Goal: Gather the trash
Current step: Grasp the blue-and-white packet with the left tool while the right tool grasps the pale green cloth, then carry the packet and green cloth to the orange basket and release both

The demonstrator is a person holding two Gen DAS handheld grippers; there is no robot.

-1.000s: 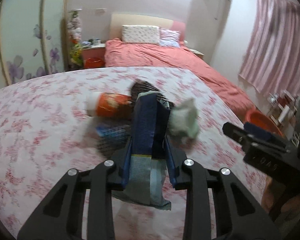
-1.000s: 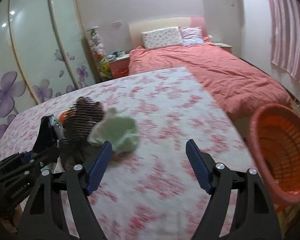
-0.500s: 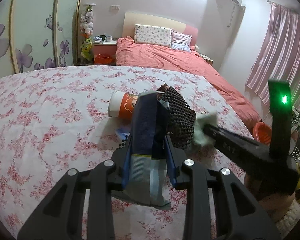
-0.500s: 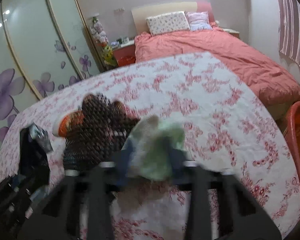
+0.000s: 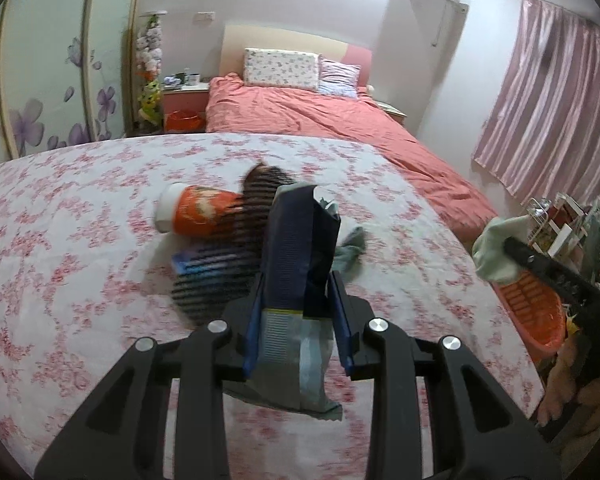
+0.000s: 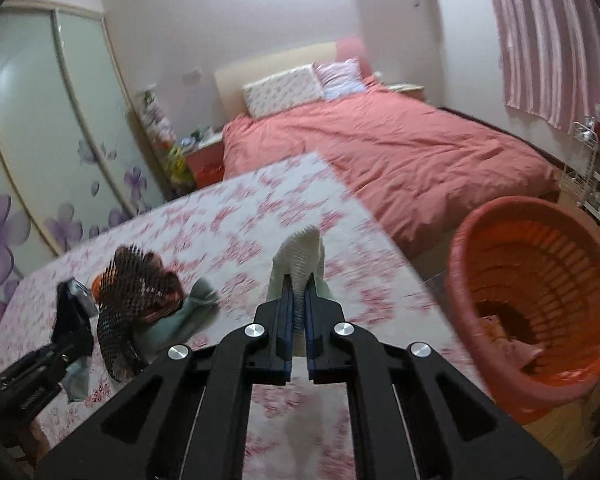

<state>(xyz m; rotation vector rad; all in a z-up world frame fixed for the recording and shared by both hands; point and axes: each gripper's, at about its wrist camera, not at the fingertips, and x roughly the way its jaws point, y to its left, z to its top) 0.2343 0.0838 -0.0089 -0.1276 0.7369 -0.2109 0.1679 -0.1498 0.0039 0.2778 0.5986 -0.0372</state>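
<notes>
My left gripper (image 5: pixel 296 300) is shut on a dark blue snack bag (image 5: pixel 296 248) and holds it above the floral cloth. My right gripper (image 6: pixel 298 300) is shut on a pale green crumpled tissue (image 6: pixel 300 260), lifted off the cloth; it also shows in the left wrist view (image 5: pixel 496 256) over the orange basket (image 5: pixel 532 308). The orange basket (image 6: pixel 540 296) stands on the floor to the right, with some trash inside. An orange cup (image 5: pixel 196 216), a black mesh net (image 6: pixel 136 292) and a grey-green rag (image 6: pixel 192 304) lie on the cloth.
The floral cloth (image 5: pixel 60 240) covers a wide surface with its right edge beside the basket. A red-covered bed (image 6: pixel 400 148) lies beyond. A wardrobe with flower-print doors (image 6: pixel 40 140) is on the left. A pink curtain (image 5: pixel 548 100) and a shelf rack (image 6: pixel 596 168) are on the right.
My right gripper has shut on the green tissue, lifted it and swung right toward the orange basket. My left gripper still holds the blue bag.
</notes>
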